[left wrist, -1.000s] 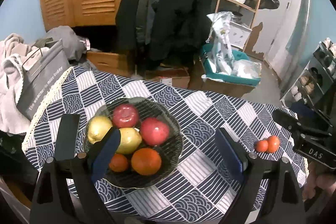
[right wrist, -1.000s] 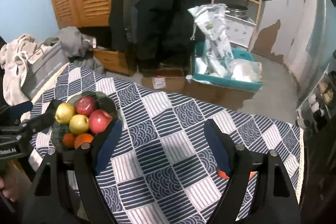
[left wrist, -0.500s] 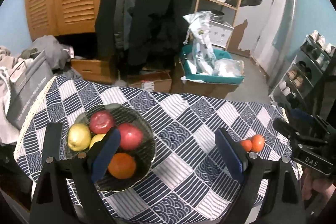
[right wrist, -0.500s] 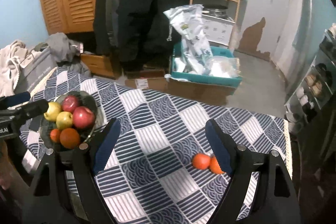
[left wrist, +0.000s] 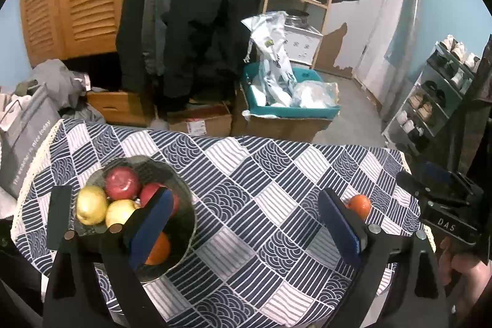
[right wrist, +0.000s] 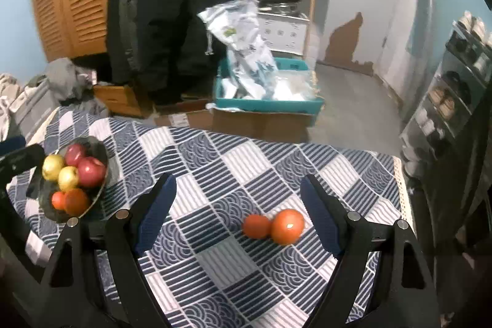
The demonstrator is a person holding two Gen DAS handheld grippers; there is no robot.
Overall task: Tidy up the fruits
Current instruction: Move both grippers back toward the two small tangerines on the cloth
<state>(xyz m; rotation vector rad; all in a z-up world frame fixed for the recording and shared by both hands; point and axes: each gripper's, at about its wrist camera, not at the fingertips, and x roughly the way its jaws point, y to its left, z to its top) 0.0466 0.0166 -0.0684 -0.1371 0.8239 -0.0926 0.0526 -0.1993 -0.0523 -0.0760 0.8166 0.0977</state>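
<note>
A dark glass bowl (left wrist: 181,199) (right wrist: 103,183) sits at the left of the table with red apples (left wrist: 123,182), yellow apples (left wrist: 90,205) and oranges (left wrist: 158,248) in it. Two loose oranges lie on the cloth at the right: a bigger one (right wrist: 287,226) (left wrist: 359,205) and a smaller one (right wrist: 256,226) touching it. My left gripper (left wrist: 246,232) is open and empty above the table's middle front. My right gripper (right wrist: 236,220) is open and empty, with the two oranges between its fingers, nearer the right finger (right wrist: 319,223).
The table has a blue and white patterned cloth (right wrist: 233,168) with a lace edge at the right (right wrist: 402,199). Behind it on the floor are cardboard boxes (left wrist: 200,122), a teal bin with bags (left wrist: 292,109), hanging coats and a shoe rack (left wrist: 430,109).
Both views have drifted right and back from the bowl. The two loose oranges have come from behind my right gripper's right finger into the space between its fingers. Both grippers stay open.
</note>
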